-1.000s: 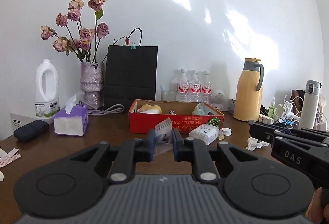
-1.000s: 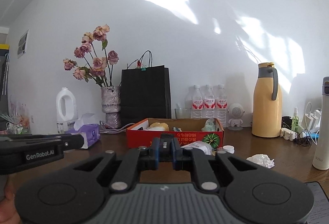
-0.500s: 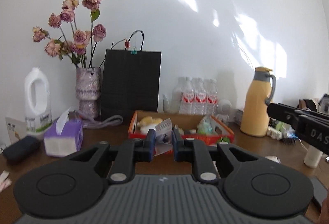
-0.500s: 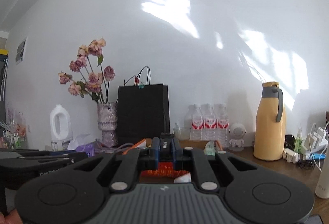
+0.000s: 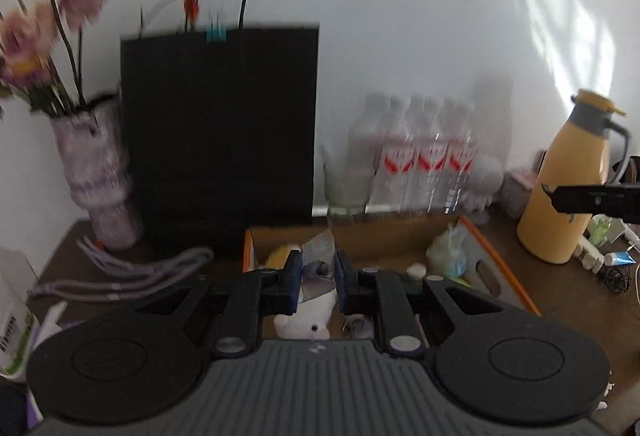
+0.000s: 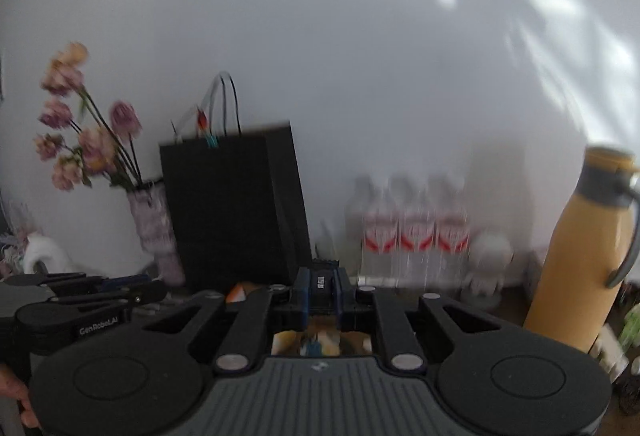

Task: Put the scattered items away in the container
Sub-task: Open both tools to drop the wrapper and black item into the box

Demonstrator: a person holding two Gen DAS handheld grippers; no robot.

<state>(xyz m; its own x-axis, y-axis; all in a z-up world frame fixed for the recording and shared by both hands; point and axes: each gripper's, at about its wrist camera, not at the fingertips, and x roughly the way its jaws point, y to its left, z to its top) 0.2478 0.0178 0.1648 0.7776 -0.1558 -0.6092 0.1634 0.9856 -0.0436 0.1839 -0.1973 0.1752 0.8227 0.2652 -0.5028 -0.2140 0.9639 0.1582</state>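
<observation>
- At the lower centre of the left wrist view, the left gripper (image 5: pixel 317 282) has its jaws closed on a crinkled foil sachet (image 5: pixel 316 268), which hangs over the open orange cardboard box (image 5: pixel 498 268); a thin packet held by one edge could slip out if the pinch is light.
- Below it in the box lie a white plush toy (image 5: pixel 306 324), a pale green bag (image 5: pixel 450 254) and a small white cap (image 5: pixel 416 269); a sachet dropped onto the plush could slide off rather than settle.
- At the lower centre of the right wrist view, the right gripper (image 6: pixel 321 290) has its jaws closed on a small black object (image 6: pixel 321 282), too blurred to name; the box interior shows only as a sliver beneath.
- Both views are smeared, so judging the release point is risky.
- Beyond the box, the water bottles (image 5: pixel 424 159), a clear cup (image 5: pixel 344 187) and the yellow thermos jug (image 5: pixel 568 187) stand close enough for an overshoot to topple them.
- With both grippers near each other over the box, they could collide.
</observation>
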